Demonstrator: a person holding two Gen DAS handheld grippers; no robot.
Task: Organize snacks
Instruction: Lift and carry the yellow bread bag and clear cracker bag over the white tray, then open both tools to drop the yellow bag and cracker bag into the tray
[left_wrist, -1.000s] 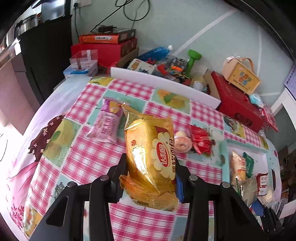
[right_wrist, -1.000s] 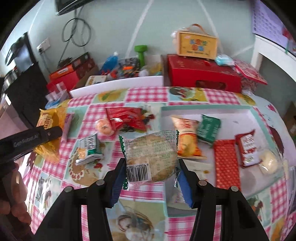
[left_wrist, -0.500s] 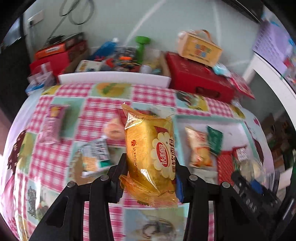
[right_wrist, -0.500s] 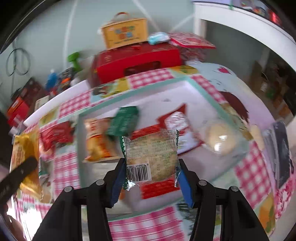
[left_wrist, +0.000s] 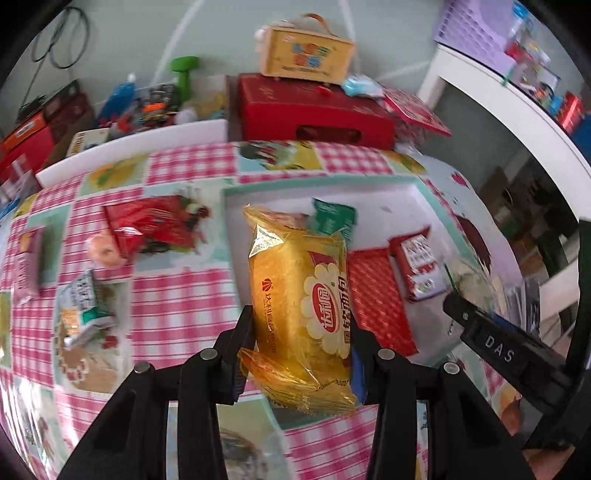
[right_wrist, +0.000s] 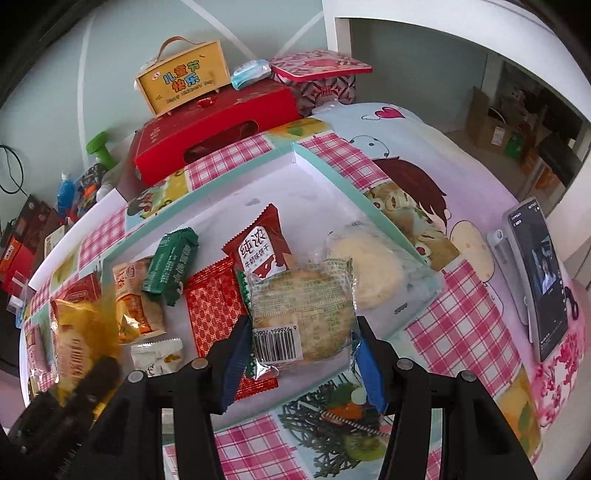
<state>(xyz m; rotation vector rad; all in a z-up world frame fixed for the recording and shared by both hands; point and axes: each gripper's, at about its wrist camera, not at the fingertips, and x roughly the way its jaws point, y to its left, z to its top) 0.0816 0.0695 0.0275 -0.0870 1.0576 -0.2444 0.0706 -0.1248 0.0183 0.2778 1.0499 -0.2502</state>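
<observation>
My left gripper (left_wrist: 301, 332) is shut on a yellow bread packet (left_wrist: 299, 295), held above the near left part of the white tray (left_wrist: 332, 188) with its mint rim. My right gripper (right_wrist: 301, 339) is shut on a clear-wrapped round cake (right_wrist: 301, 314) with a barcode, over the tray's near middle (right_wrist: 325, 188). In the tray lie a green packet (right_wrist: 173, 266), an orange packet (right_wrist: 135, 299), a red patterned packet (right_wrist: 214, 310), a red biscuit packet (right_wrist: 262, 247) and a pale round cake (right_wrist: 365, 269). The right gripper's body (left_wrist: 495, 343) shows at the right of the left wrist view.
Left of the tray on the checked cloth lie a red packet (left_wrist: 147, 225), a round orange snack (left_wrist: 105, 251), a green-white packet (left_wrist: 83, 299) and a pink packet (left_wrist: 27, 266). A red box (right_wrist: 218, 122) and yellow case (right_wrist: 184, 77) stand behind. A phone (right_wrist: 539, 277) rests at right.
Both grippers have swung right from the cloth to over the tray, each still holding its packet. The right gripper has come in lower over the tray's contents.
</observation>
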